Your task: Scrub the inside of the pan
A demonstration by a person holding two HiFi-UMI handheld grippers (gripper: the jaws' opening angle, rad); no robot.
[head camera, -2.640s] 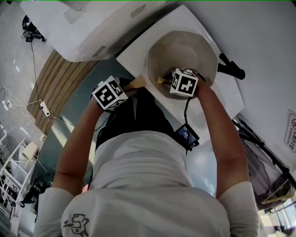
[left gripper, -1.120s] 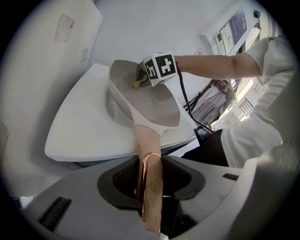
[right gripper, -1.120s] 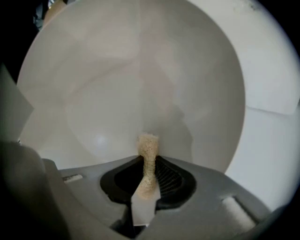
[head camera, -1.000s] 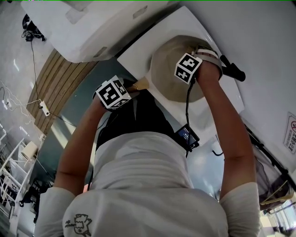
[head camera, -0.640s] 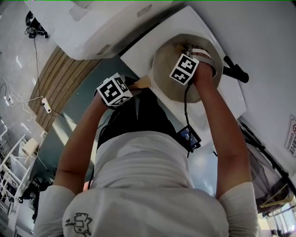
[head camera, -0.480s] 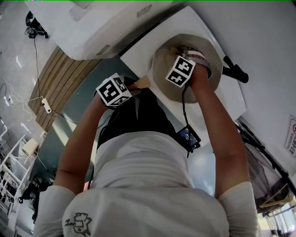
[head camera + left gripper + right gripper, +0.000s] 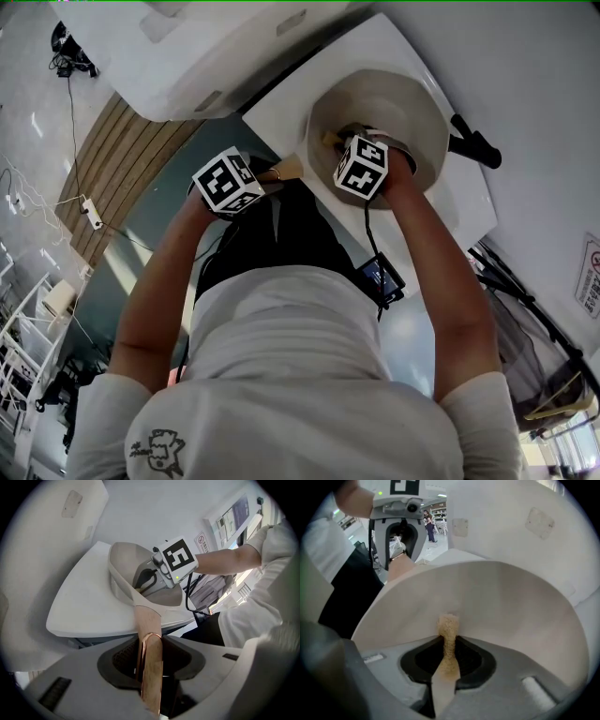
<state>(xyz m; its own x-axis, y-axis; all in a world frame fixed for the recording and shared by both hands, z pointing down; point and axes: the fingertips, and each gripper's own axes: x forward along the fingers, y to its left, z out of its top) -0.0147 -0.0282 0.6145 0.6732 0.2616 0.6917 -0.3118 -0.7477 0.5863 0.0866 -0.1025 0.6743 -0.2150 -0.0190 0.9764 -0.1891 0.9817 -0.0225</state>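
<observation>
A beige pan sits on a white table. Its wooden handle, ringed in copper, points toward me. My left gripper is shut on that handle, which runs between the jaws in the left gripper view. My right gripper points steeply down inside the pan, near the wall on the handle side. It is shut on a tan sponge, whose tip presses against the pan's inner wall. The left gripper view shows the right gripper down in the pan.
A black object lies on the table just right of the pan. A large white unit stands behind the table at the upper left. A small screen device hangs on a cable at my waist. The table's edge runs close below the pan.
My right gripper has swept with the sponge from the pan's far right side to its near wall by the handle, tipping steeper downward. The left gripper and pan have stayed put.
</observation>
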